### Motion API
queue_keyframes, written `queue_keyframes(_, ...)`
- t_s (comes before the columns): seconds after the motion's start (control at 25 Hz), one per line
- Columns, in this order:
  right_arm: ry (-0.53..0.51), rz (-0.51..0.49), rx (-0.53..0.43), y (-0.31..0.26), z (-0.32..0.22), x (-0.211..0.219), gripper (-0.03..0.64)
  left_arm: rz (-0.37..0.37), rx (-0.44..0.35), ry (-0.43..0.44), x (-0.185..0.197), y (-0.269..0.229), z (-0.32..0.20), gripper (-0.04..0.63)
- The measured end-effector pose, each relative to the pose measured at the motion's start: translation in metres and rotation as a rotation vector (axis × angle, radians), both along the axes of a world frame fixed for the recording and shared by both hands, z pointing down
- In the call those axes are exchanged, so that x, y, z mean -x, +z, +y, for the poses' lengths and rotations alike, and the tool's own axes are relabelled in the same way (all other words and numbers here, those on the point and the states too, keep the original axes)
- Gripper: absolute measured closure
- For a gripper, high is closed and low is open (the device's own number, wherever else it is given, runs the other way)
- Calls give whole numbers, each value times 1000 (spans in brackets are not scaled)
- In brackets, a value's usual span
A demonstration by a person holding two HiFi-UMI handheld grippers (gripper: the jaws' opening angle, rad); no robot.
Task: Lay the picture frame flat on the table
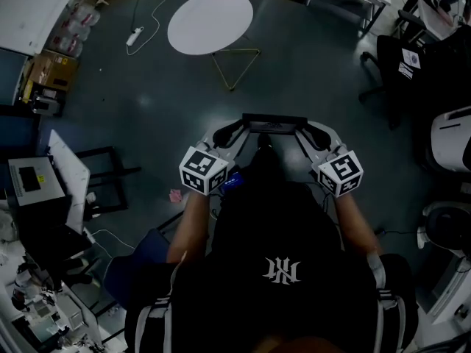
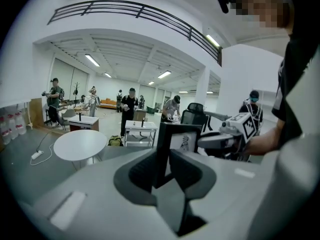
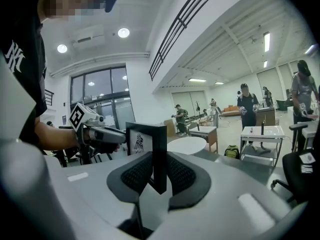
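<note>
The black picture frame (image 1: 274,123) is held up in the air in front of my chest, upright, over the dark floor. My left gripper (image 1: 237,129) is shut on its left edge and my right gripper (image 1: 310,129) on its right edge. In the left gripper view the frame (image 2: 176,140) stands edge-on between the dark pads (image 2: 137,171), with a small printed picture showing and the right gripper (image 2: 226,140) beyond it. From the right gripper view, the frame (image 3: 146,143) is clamped between the pads (image 3: 182,176), and the left gripper (image 3: 102,134) holds the far side.
A round white table (image 1: 210,20) stands ahead on the floor, also in the left gripper view (image 2: 80,144). A power strip with its cable (image 1: 135,37) lies to its left. An office chair (image 1: 390,57) is at right, cluttered desks (image 1: 37,190) at left. Several people stand far off.
</note>
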State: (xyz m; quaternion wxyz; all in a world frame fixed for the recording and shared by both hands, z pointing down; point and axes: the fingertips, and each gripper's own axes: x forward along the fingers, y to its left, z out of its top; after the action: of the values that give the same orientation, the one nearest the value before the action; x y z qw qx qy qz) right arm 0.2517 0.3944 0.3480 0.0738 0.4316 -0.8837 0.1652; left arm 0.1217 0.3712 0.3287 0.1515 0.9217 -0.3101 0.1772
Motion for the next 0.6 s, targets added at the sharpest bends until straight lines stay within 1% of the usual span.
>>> queue_keyframes(0.28,43,14,8,2,-18,-19,531,16,16,46,-19,6,-23,517)
queue_keyframes(0.6,65,55,10,7,-71,-52,531,50,19,81,-53,16,-78,517)
